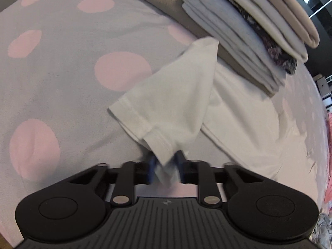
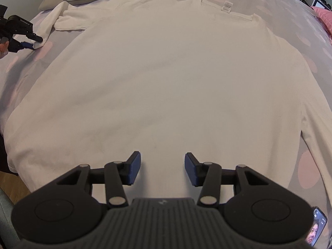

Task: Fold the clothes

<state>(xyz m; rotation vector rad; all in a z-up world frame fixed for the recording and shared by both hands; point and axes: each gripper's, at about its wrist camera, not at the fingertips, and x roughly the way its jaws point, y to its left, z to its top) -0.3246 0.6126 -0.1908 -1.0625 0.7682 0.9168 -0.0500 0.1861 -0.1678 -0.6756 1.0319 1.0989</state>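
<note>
Grey bed cover (image 2: pixel 307 6) with pink dots, stretched over a bed, carrying everything in sight. Far left in the right wrist view: left gripper (image 2: pixel 33 42), jaws pinched together on the cuff of the left sleeve (image 2: pixel 51 18), drawn out sideways off the bed. Same grip close up in the left wrist view: left gripper (image 1: pixel 165 166) clamped on the hemmed sleeve (image 1: pixel 166 103) edge, cloth hanging in a loose cone from the shoulder. Behind it, a stack of folded clothes (image 1: pixel 249 35), grey, dark patterned and beige layers, sitting at the far edge and just touching the shirt's shoulder.

Centre: white T-shirt (image 2: pixel 161 72) spread flat, collar away, small label (image 2: pixel 227 6) at the neckline, hem nearest, body mostly smooth with faint creases. Right gripper (image 2: pixel 162 169) low over the hem, jaws well apart, holding nothing. Right sleeve running off along the right edge. Bottom right corner: phone (image 2: pixel 318 226) with a lit screen.

Handling, by judgement: light, thin, limp knit; no stiffness to carry a fold by itself, likely to sag and drag when lifted by one point. Not slippery, not fragile, but prone to stretch and wrinkle. Best taken at doubled seams, cuff, hem or shoulder, and kept taut between two grips.
</note>
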